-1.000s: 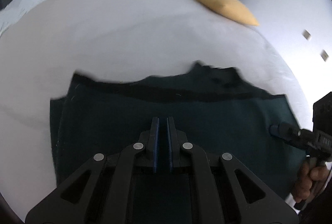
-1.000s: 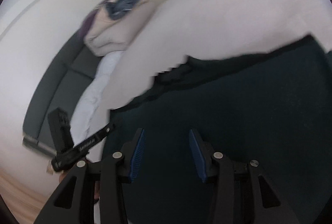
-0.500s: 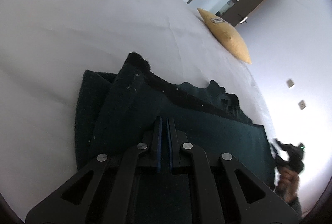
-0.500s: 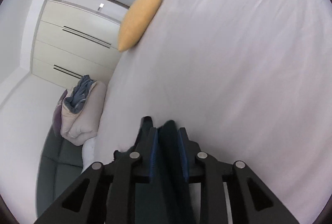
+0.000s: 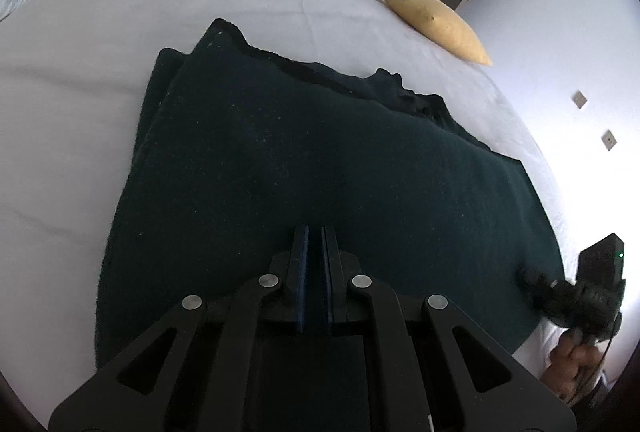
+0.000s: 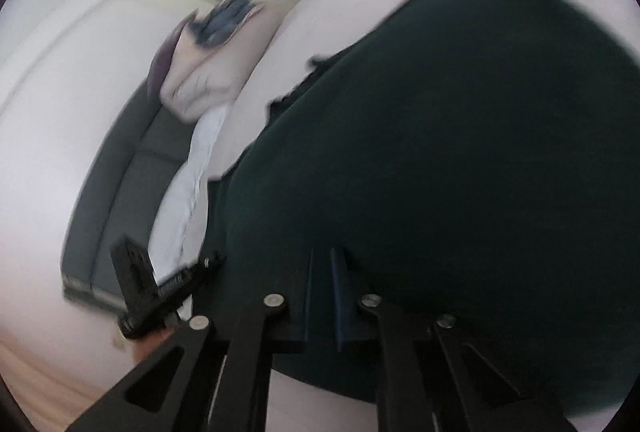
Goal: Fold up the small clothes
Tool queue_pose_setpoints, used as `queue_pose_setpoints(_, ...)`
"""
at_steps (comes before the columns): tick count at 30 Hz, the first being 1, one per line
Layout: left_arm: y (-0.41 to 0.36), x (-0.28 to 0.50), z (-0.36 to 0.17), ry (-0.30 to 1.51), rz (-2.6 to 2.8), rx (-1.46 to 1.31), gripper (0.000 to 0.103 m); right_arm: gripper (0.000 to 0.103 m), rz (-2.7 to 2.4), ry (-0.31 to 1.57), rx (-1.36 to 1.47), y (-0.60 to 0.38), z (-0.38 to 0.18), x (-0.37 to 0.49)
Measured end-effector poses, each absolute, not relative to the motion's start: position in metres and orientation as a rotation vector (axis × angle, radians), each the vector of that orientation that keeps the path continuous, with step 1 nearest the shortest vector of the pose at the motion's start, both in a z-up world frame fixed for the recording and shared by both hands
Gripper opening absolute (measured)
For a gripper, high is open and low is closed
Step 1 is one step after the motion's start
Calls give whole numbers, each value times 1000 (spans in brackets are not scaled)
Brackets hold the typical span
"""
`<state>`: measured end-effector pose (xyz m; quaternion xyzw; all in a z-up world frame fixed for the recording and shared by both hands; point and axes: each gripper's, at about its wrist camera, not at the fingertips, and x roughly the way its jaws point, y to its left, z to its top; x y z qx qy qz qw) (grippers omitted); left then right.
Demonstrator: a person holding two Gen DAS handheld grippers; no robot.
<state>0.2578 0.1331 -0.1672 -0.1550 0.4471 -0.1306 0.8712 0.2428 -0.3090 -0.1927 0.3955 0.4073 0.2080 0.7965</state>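
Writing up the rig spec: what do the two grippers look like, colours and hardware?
Both the left gripper and right gripper are matte black linkage frames with silver pivot rivets and blue pads. The right unit's boxy housing shows a green LED; bare hand, no sleeve visible.

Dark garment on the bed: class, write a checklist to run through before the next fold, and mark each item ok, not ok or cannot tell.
1. Garment lies on the bed: ok.
2. Far edge tidy: not ok, layers stick out unevenly.
3. Left gripper shut on cloth: cannot tell, jaws nearly closed.
4. Right gripper shut on cloth: cannot tell, view blurred.
5. Yellow pillow apart from garment: ok.
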Motion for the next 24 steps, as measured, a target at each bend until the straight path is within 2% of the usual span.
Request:
queue_pose_setpoints(8,123,256,-174,914,-263,-288,6,9,77,728,871,-425,-177,196)
queue_pose_setpoints(9,115,259,-174,914,-263,-287,6,24,-3,714,884,-438,-173,187)
queue_pose_setpoints(10,116,258,-173,912,-264,-287,6,29,-43,703,888,-441,-169,181)
queue_pose_setpoints(11,116,258,-173,911,-264,-286,6,29,-45,681,894,-443,-163,176)
queue_pose_setpoints(13,117,257,-172,910,-262,-284,6,30,14,659,862,-430,-146,175)
queue_pose_setpoints(17,118,256,-171,911,-261,-280,6,37,214,691,761,-364,-126,207)
queue_pose_setpoints(20,118,256,-171,911,-261,-282,6,44,339,766,701,-314,-134,230)
queue_pose_setpoints(24,120,254,-170,914,-264,-289,6,44,367,911,616,-287,-166,255)
